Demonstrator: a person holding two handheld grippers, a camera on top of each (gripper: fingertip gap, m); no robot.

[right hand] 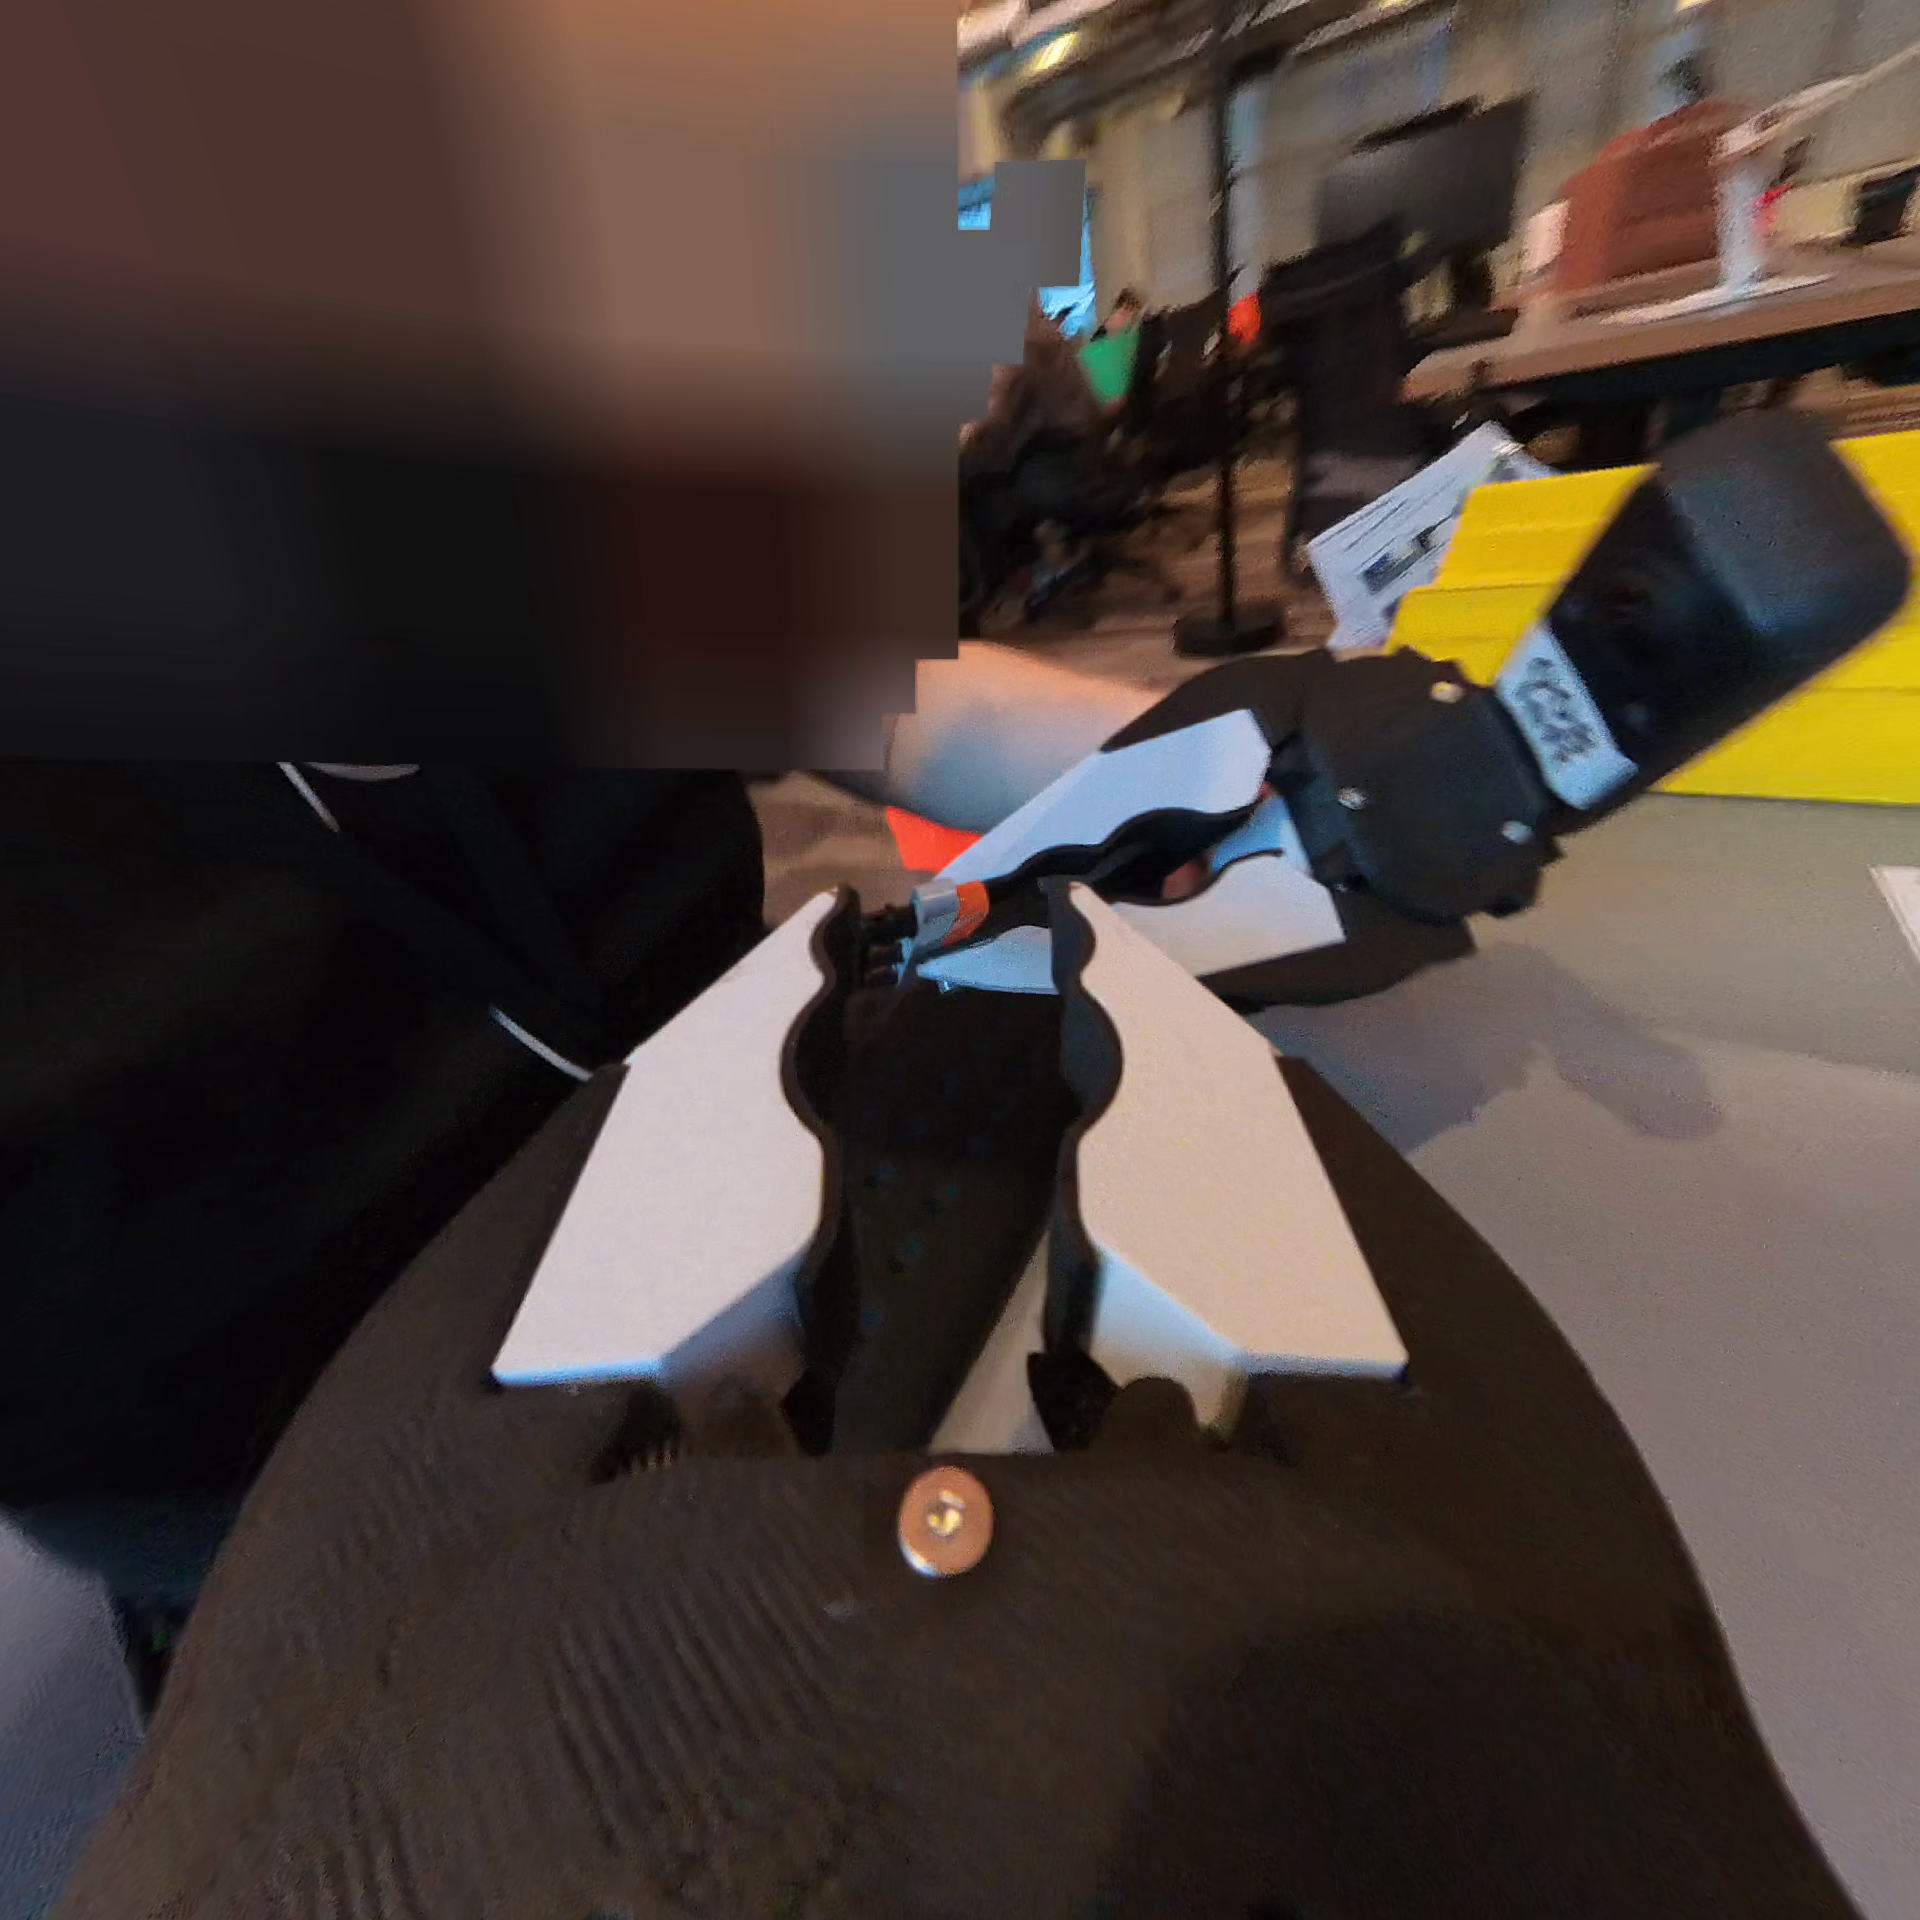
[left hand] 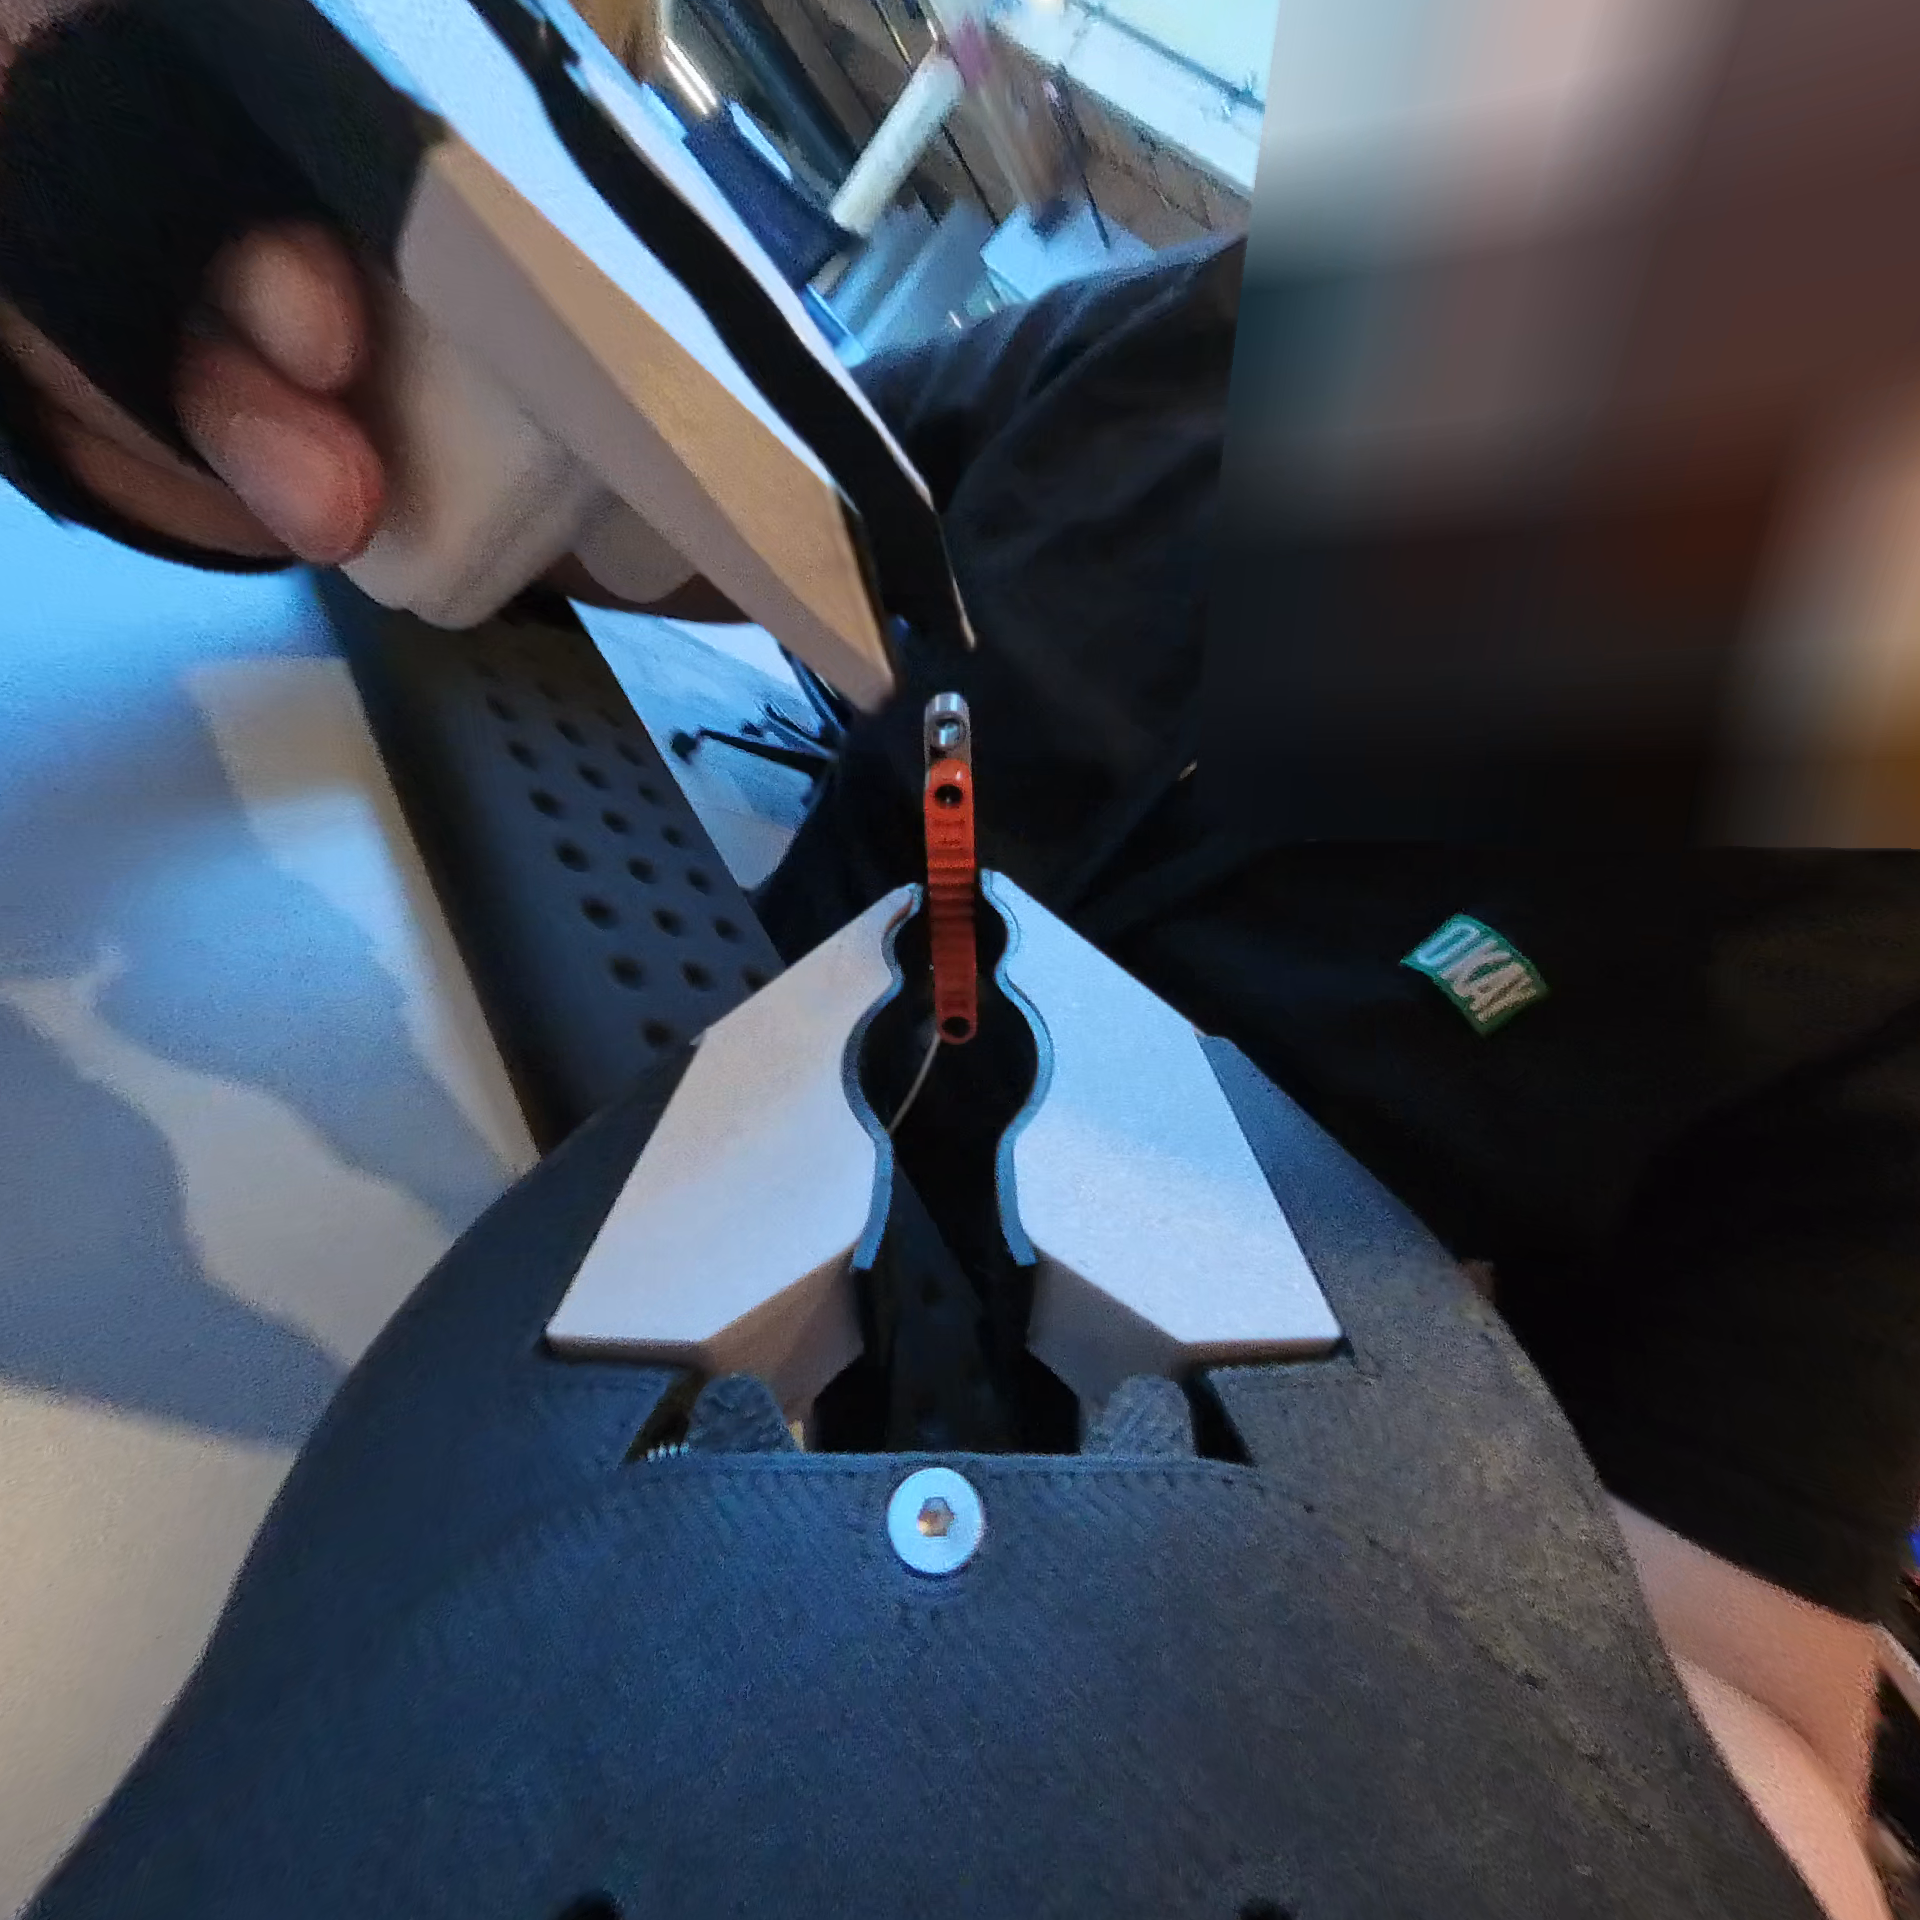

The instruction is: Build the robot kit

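Observation:
My left gripper (left hand: pixel 951 896) is shut on an orange ribbed tab (left hand: pixel 951 925) with a silver metal end (left hand: pixel 945 727) that sticks out past the fingertips. A thin wire hangs from the tab's near end. My right gripper (left hand: pixel 909 660), held by a gloved hand (left hand: pixel 270 416), comes in from the upper left with its tip just above the metal end. In the right wrist view the right gripper (right hand: pixel 948 904) is open, its jaws on either side of the metal end (right hand: pixel 940 914) and the left gripper's fingertips (right hand: pixel 997 966). Black fabric lies between and behind the fingers.
A person in a black garment (left hand: pixel 1351 1143) with a green patch (left hand: pixel 1470 987) is close behind. A black perforated panel (left hand: pixel 582 831) and a pale surface (left hand: pixel 156 1039) are at left. A grey tabletop (right hand: pixel 1558 1195) and yellow bins (right hand: pixel 1507 582) are at right. The left gripper's tips are roughly 4 cm from the right gripper's.

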